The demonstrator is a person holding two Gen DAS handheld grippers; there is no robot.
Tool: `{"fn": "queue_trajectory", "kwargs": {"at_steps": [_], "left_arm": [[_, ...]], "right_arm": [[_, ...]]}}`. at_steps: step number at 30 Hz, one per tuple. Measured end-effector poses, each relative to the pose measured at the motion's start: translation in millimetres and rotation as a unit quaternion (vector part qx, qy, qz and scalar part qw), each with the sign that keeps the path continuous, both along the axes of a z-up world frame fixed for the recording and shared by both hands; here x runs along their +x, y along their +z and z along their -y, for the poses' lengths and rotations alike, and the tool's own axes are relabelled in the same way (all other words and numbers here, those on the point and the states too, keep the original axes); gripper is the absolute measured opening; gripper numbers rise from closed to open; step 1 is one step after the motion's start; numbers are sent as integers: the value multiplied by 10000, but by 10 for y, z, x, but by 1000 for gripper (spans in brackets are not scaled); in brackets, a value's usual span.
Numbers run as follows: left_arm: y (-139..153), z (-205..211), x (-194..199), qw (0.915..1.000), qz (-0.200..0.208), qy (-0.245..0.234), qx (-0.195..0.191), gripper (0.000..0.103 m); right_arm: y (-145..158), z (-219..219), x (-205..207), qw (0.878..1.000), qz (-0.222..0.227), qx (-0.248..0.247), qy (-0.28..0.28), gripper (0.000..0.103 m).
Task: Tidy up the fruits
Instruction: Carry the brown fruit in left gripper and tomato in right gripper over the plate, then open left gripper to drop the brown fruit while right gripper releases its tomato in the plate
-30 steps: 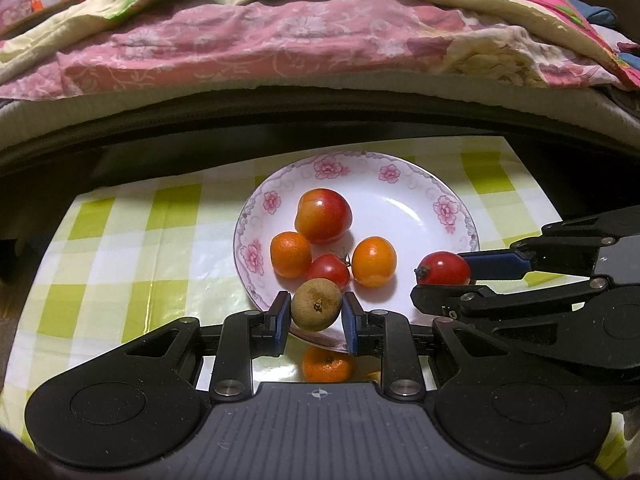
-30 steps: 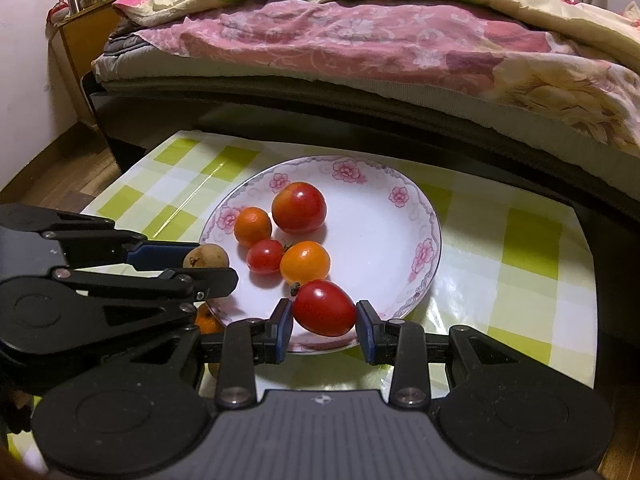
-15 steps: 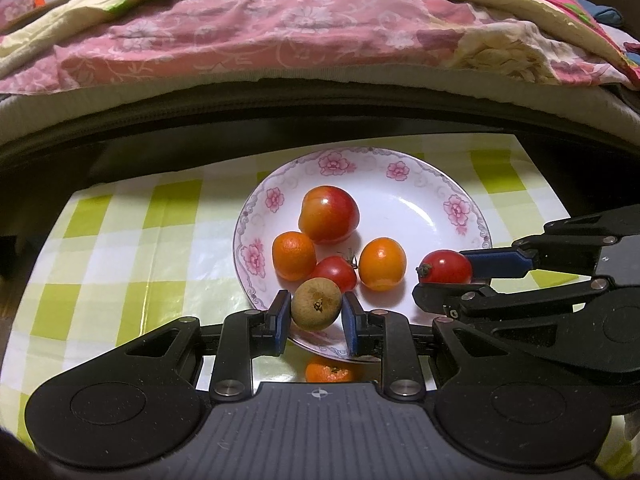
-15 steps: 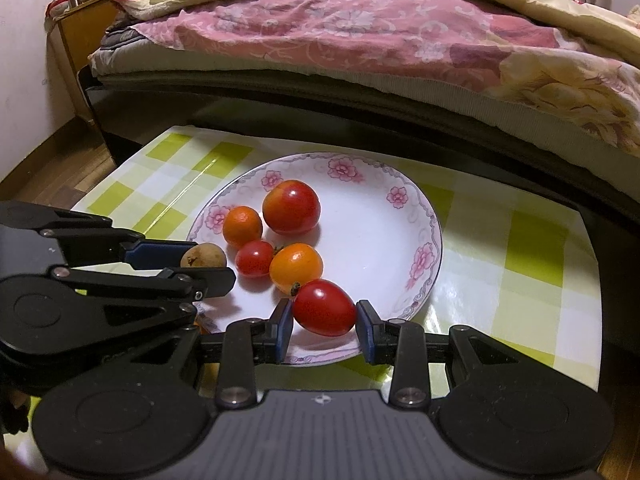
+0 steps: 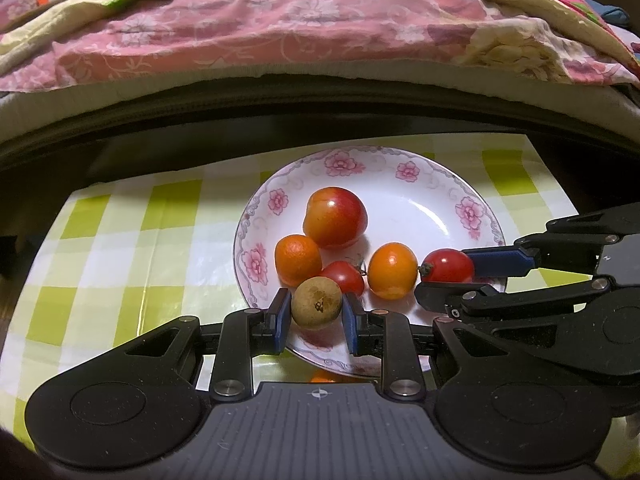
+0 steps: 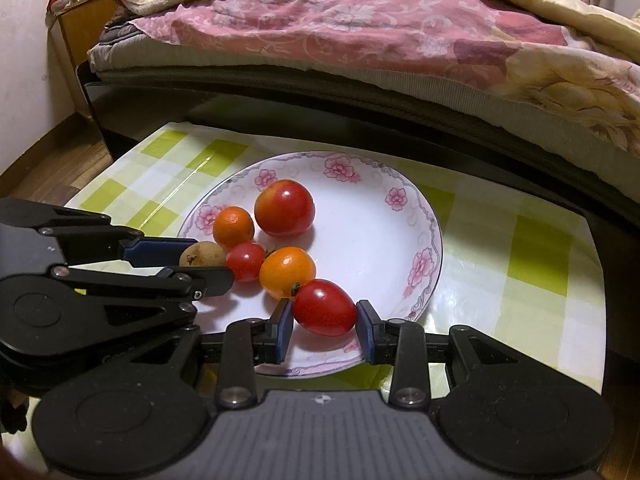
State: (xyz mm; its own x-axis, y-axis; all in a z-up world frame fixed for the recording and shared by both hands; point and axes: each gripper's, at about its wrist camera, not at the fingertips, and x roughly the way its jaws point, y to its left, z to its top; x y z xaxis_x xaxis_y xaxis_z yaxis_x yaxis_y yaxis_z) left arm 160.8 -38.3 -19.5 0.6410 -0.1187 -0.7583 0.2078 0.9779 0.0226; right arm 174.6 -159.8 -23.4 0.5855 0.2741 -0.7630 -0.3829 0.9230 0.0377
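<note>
A white plate with pink flowers [image 5: 472, 216] [image 6: 400, 200] holds a large red-orange fruit [image 5: 335, 223] [image 6: 285, 208], a mandarin [image 5: 297, 254] [image 6: 233, 227], a small red tomato [image 5: 347, 277] [image 6: 245, 261] and an orange tomato [image 5: 393, 265] [image 6: 287, 272]. My left gripper [image 5: 316, 312] [image 6: 202, 258] is shut on a small brown round fruit [image 5: 317, 306] [image 6: 202, 255] over the plate's near rim. My right gripper [image 6: 324, 320] [image 5: 448, 276] is shut on a red oval tomato [image 6: 325, 306] [image 5: 449, 266] above the plate's near right part.
The plate stands on a low table covered by a green-and-white checked cloth [image 5: 120, 248] [image 6: 520, 280]. Another orange fruit [image 5: 322, 378] peeks out below the plate's near rim. Behind the table runs a bed's dark frame [image 5: 320, 120] under a pink floral quilt [image 5: 280, 32].
Both grippers have edged forward over the plate with their fruits still held. The orange fruit below the plate's rim has slid almost out of sight behind the left gripper's body.
</note>
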Motion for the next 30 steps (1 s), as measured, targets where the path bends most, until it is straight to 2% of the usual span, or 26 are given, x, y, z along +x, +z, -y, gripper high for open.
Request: {"fn": "queue_trajectory", "kwargs": {"at_steps": [9,19,26,30], "left_arm": [[-23,-21,36,9999,-65,113,-86,36],[70,-48,17,9997,40,222,-129,54],[125,-67,-20,9993,97,329,-128,59],[184,-83,-58,9989,201,428,-65,66]], "right_arm": [[-22,3,86,9999,58,-89,-17,38],[14,24,104,9996,123,-149,-209,38],[48,17,82,9994,148,-170,-263,38],[105,9,54,9992,209,-153,-305,38]]}}
